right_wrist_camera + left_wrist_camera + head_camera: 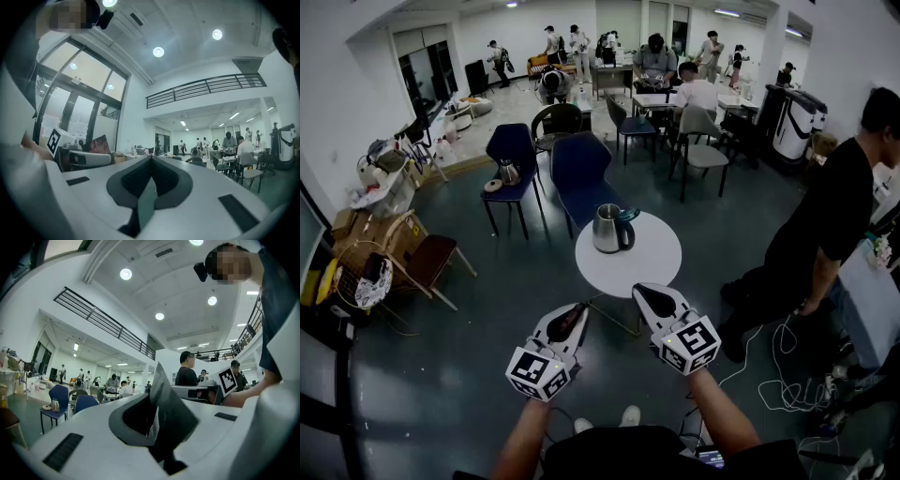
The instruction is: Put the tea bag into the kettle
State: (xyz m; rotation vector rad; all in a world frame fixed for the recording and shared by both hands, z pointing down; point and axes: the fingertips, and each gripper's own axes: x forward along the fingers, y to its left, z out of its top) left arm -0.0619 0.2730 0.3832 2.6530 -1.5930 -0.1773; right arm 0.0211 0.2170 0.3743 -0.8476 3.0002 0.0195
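Tea bag (172, 414), a flat dark packet with a pale edge, stands upright, pinched between the closed jaws of the left gripper (572, 317), in the air just short of the round white table (654, 267); right gripper (150, 164) has its jaws pressed together on nothing; steel kettle (607, 228), dark-handled, stands towards the table's far edge, well apart from the packet; its inside cannot be seen.
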